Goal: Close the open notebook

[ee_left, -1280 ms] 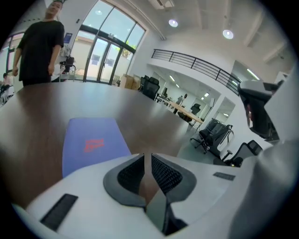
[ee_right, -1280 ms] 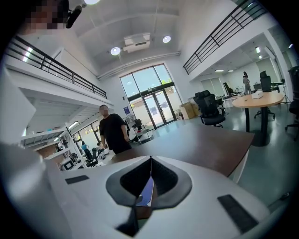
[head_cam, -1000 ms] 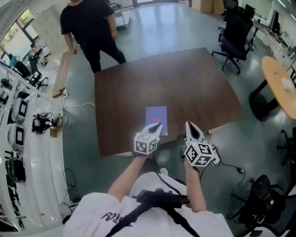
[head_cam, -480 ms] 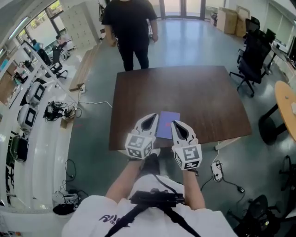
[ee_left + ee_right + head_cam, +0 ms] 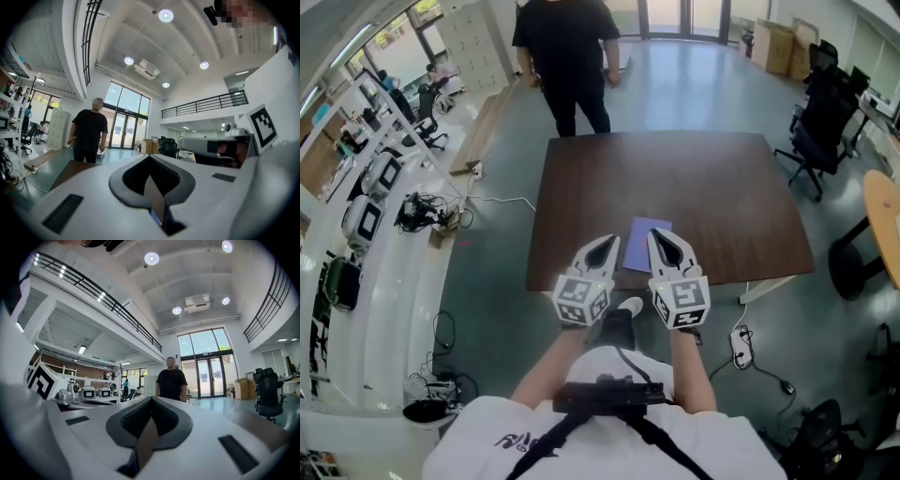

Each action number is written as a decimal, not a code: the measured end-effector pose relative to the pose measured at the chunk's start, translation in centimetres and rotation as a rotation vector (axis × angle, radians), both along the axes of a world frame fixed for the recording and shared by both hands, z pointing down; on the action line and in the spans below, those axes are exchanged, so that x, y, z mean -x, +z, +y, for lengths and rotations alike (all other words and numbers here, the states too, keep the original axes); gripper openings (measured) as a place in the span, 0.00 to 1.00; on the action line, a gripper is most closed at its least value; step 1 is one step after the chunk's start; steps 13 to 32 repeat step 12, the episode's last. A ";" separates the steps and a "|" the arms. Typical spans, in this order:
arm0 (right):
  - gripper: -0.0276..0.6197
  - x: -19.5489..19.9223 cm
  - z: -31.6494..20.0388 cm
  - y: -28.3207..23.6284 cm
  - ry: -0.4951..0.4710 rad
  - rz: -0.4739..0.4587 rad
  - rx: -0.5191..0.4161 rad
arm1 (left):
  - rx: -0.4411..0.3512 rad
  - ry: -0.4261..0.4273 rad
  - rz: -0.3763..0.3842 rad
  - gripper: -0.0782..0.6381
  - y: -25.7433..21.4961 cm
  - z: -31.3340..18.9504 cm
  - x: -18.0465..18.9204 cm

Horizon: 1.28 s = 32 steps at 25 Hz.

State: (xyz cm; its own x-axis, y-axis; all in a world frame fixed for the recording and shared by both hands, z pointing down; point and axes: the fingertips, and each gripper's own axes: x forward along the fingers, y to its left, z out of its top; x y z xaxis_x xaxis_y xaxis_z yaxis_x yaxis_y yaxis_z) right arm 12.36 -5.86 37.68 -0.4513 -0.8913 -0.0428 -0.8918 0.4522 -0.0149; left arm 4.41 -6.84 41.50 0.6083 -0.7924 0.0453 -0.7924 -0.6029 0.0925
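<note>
Purple notebook (image 5: 646, 244) lies flat and closed, cover up, on the dark counter (image 5: 703, 187), close to its near edge. Left gripper (image 5: 607, 242) and right gripper (image 5: 662, 236) sit side by side over that edge, pointing level across the counter, with the notebook showing between their tips. Both sets of fingers are clenched, tips together, nothing between them. A person in black (image 5: 567, 42) stands at the counter's far side. Office chairs (image 5: 817, 112) off to the right.
</note>
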 end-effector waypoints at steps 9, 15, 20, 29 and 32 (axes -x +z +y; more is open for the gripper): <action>0.05 1.3 0.0 -0.4 -0.030 0.021 0.000 | -0.019 -0.006 0.007 0.12 -0.8 -0.1 -0.3; 0.05 1.3 -0.5 -0.6 -0.027 0.015 -0.001 | -0.014 -0.004 -0.003 0.12 -0.5 -0.4 -0.3; 0.05 1.3 -0.5 -0.6 -0.027 0.015 -0.001 | -0.014 -0.004 -0.003 0.12 -0.5 -0.4 -0.3; 0.05 1.3 -0.5 -0.6 -0.027 0.015 -0.001 | -0.014 -0.004 -0.003 0.12 -0.5 -0.4 -0.3; 0.05 1.3 -0.5 -0.6 -0.027 0.015 -0.001 | -0.014 -0.004 -0.003 0.12 -0.5 -0.4 -0.3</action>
